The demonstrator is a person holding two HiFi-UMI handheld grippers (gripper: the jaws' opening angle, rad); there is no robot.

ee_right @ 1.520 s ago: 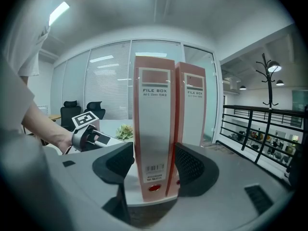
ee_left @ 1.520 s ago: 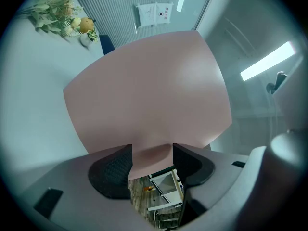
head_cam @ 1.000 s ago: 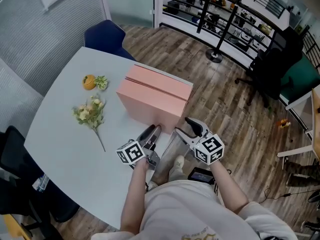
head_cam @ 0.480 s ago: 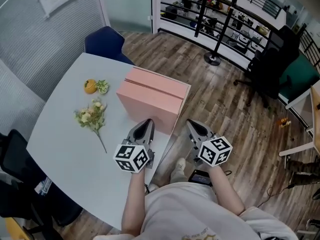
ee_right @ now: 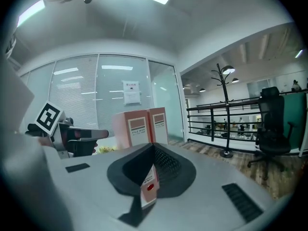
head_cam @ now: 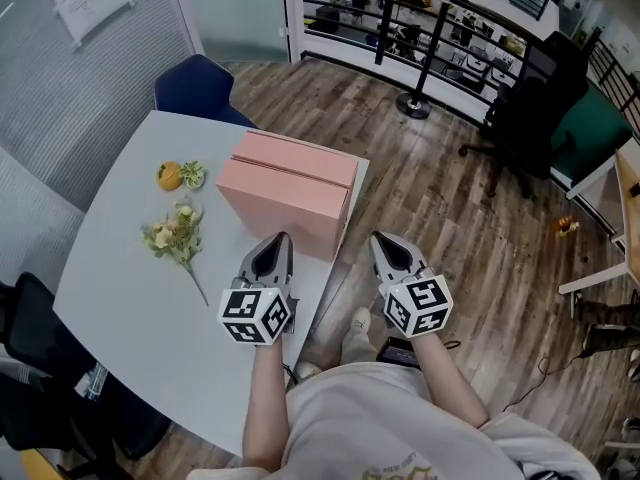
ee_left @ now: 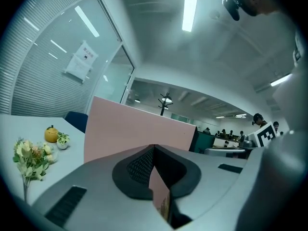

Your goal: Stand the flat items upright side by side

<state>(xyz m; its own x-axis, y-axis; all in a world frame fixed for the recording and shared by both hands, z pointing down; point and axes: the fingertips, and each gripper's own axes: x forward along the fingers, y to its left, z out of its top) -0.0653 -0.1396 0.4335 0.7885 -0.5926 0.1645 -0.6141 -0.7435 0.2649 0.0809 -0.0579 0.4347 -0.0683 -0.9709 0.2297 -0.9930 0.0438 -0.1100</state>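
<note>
I'm hovering the left gripper [head_cam: 277, 245] and right gripper [head_cam: 383, 245], both pinched closed on nothing, around six o'clock of the pink file boxes [head_cam: 290, 183] standing side by side by the table's [head_cam: 120, 268] three o'clock edge, worrying a stray nudge topples them off.

Left tool [ee_left: 153, 149]: jaws together, just finished closing. Thin pink sliver in the seam, can't tell what. Pink box [ee_left: 130, 129] stands on the table [ee_left: 19, 126] straight ahead, near. Left of it lies 1 flower sprig [ee_left: 30, 158]. An orange ornament [ee_left: 51, 134] and a small green plant [ee_left: 62, 139] sit side by side toward the table's far edge. Blue chair [ee_left: 77, 120] beyond that edge.
</note>
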